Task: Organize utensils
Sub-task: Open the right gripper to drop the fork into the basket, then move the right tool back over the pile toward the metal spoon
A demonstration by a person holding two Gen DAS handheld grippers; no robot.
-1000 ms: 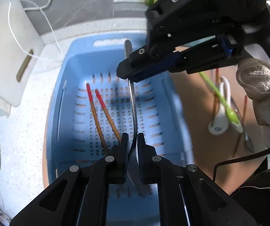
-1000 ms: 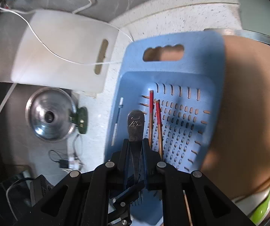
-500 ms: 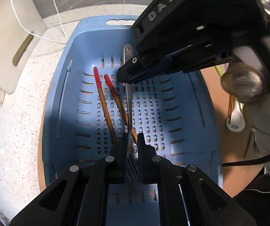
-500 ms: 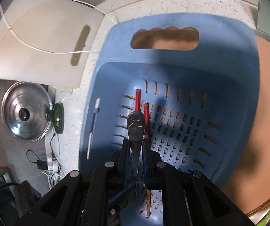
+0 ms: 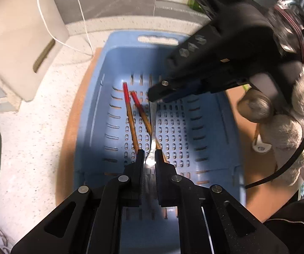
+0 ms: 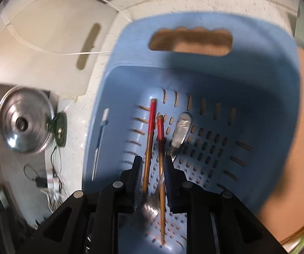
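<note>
The left gripper (image 5: 149, 155) has its jaws drawn close about the tine end of a slim stainless-steel fork (image 6: 180, 133), apparently clamped on it, while the right gripper (image 6: 152, 182) has its jaws parted, nothing being pinched between them. The fork is seen lying in the perforated blue plastic basket (image 5: 97, 97), just beside two red-tipped wooden chopsticks (image 5: 130, 114). It is judged light, stiff and slippery, best taken across the flat handle; the basket is set on the speckled counter (image 5: 46, 114).
</note>
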